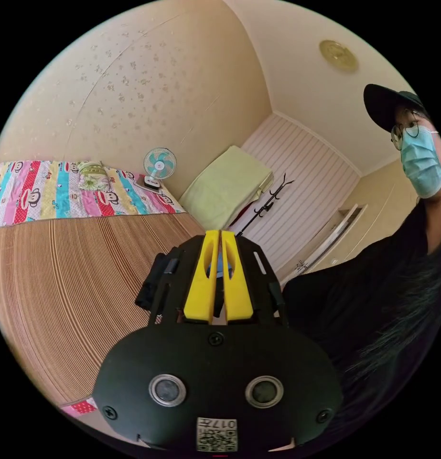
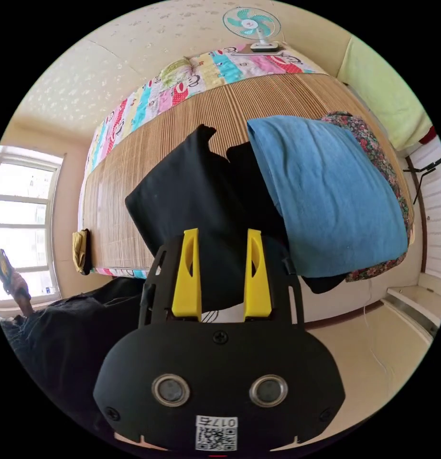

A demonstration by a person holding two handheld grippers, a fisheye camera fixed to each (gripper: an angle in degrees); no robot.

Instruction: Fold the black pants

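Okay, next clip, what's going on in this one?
A person holds tongs in each hand by a bed with a slatted mat. The right tongs are open, jaws on either side of black pants that lie in a folded shape on the mat, beside a blue garment on a floral one. The left tongs are shut, lifted and pointing toward the wall, holding nothing I can make out.

Left gripper (image 1: pixel 219 239) jaws closed together, right gripper (image 2: pixel 221 239) jaws parted, nothing pressed between them

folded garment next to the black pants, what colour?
Blue garment, clearest in the right gripper view.
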